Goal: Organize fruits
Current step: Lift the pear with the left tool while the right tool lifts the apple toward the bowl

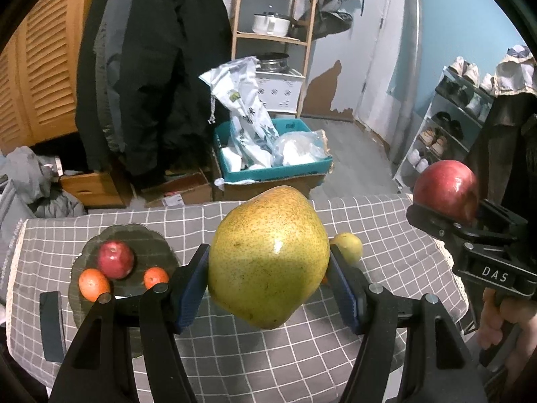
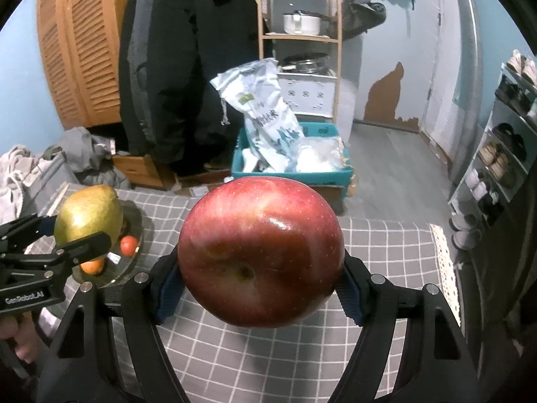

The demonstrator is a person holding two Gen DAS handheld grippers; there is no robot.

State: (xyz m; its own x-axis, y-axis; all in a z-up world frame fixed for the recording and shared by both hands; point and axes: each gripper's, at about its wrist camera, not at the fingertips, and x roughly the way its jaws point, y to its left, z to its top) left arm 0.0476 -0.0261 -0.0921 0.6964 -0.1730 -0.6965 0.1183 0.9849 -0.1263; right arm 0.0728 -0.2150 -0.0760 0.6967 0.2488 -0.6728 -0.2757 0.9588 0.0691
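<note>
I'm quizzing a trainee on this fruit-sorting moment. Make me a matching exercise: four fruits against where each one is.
Things:
1. large pear
2. large apple
3. small apple
4. small pear

Places:
A. on the glass plate
B. clamped in the right gripper
C. on the checked cloth, off the plate
D. clamped in the left gripper

Pairs: 1-D, 2-B, 3-A, 4-C

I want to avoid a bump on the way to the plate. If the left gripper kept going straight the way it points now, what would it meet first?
Probably the checked tablecloth: the left gripper, shut on the big pear, points down at bare cloth. The plate lies left of that line; depth is uncertain.
</note>
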